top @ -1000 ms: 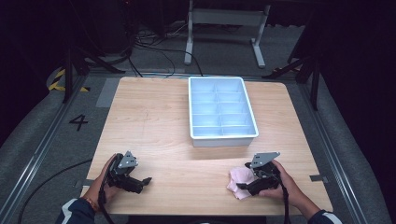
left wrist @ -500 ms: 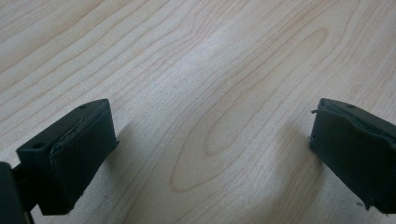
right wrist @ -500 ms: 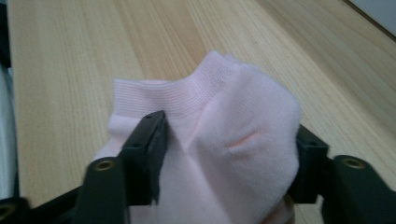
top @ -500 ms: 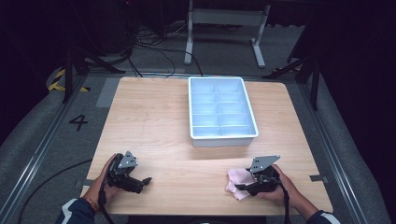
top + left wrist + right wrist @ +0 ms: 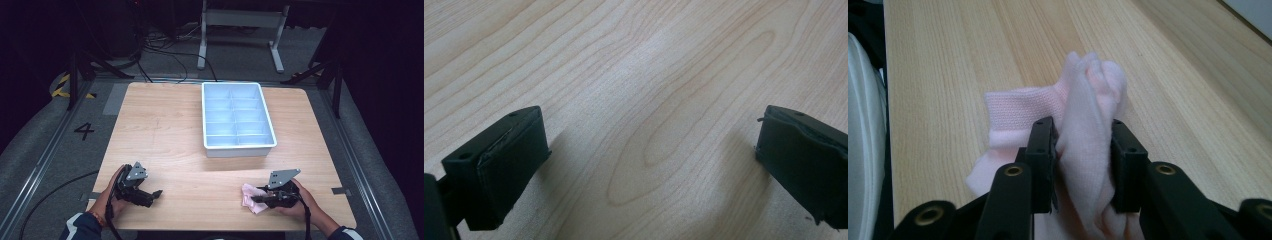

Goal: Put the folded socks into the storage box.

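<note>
Pink cloth (image 5: 1088,145) pinched in right tool (image 5: 1083,160) near table's front edge, left tool (image 5: 649,165) spread — bare wood between.

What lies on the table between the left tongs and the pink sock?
Nothing: the high view shows bare wood between the open left tongs and the pink sock pinched by the right tongs.

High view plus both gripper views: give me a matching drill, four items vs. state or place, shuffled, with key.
Items:
1. left gripper
2. right gripper
3. tray
4. sock

States:
A. pink, bunched at the table's near right
B. jaws wide apart over bare wood
C. pale blue, compartments empty, far centre of the table
D. jaws closed on fabric

Pairs: 1-B, 2-D, 3-C, 4-A
</note>
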